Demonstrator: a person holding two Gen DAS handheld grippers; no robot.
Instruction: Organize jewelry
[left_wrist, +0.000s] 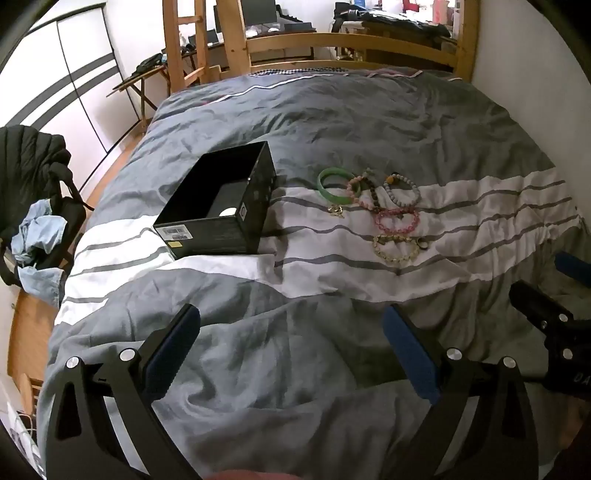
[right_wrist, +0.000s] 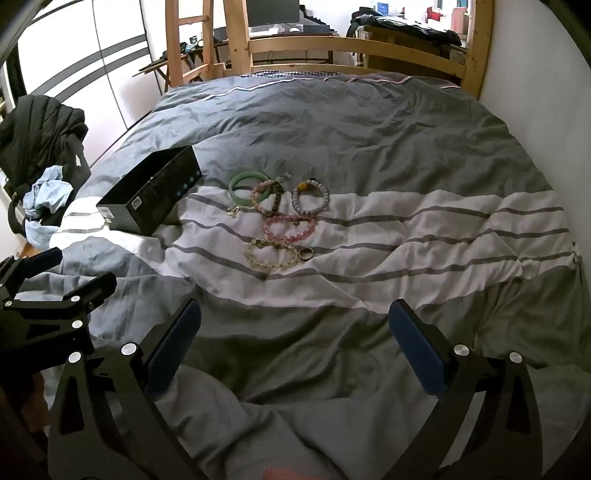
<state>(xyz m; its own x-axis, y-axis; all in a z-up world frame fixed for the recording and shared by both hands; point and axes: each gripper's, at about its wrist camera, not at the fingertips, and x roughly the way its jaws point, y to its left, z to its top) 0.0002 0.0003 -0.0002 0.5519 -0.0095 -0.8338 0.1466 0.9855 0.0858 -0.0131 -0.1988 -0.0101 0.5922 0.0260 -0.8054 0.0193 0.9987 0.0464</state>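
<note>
Grey-and-white bedding: a rumpled striped duvet (right_wrist: 369, 155) is spread over a wooden-framed bed, and everything else is laid on it
Black box: an open-topped black cardboard box (left_wrist: 221, 206) is set on the duvet to the left of the jewelry, well apart from both grippers; something small and white is seen on its floor, and barcode labels are seen on its near end
Jewelry: a loose cluster is laid on the white band of the duvet, just beside the box on its right
Green bangle: a smooth green bangle (right_wrist: 246, 187) is placed nearest the box, overlapped by a pale pink bead bracelet (right_wrist: 263, 195)
Other bracelets: a grey bead bracelet (right_wrist: 311, 201) is seen to the right, a deeper pink bead bracelet (right_wrist: 290, 228) nearer the camera, and a pale yellow bead bracelet (right_wrist: 271, 254) nearest
Ring: a small dark ring (right_wrist: 306, 254) is laid just beside the yellow bracelet, on its right
Left gripper: the left gripper (left_wrist: 291, 354) is held above the grey near part of the duvet, its blue-padded fingers spread wide with nothing between them
Right gripper: the right gripper (right_wrist: 295, 349) is held alongside, fingers likewise spread wide and nothing gripped, well short of the jewelry
Surroundings: a dark jacket (right_wrist: 40, 129) is draped over a chair at the left
</note>
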